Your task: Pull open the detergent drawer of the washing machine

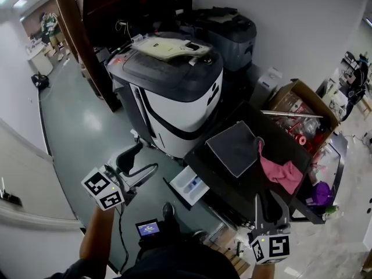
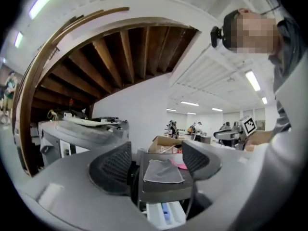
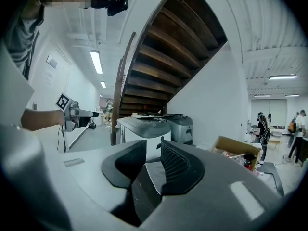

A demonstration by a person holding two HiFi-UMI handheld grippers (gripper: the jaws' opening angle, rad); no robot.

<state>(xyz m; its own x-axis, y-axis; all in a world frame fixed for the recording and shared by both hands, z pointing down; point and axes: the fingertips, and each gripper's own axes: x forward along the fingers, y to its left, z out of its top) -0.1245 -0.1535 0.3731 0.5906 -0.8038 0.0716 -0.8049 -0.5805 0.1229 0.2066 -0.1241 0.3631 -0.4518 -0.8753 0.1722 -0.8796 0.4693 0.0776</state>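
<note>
- The person's dark top fills the bottom edge of the head view. Just above it glows a small lit screen; what it is fixed to is too dim to tell.
- The left gripper is held out at lower left on a bare forearm, with its marker cube facing up. In its own view the left gripper has its jaws wide apart with nothing between them. The machine shows through the gap, well apart from the pads.
- The right gripper is at lower right, above its own marker cube. Its jaws are parted by a narrower gap, and they too are empty.
- The washing machine, dark on top, stands between the two grippers in the head view.
- The detergent drawer is pulled out from the machine's front. It is white with a blue compartment, and neither gripper touches it. It also shows low in the left gripper view.
- A grey cloth lies flat on the machine's top, with a crumpled pink cloth just beside it.
- Behind stands a white-and-black machine with a cream tray on its lid.
- Further back is a grey machine.
- A cardboard box sits to the right, and a wooden stair rises at upper left.
</note>
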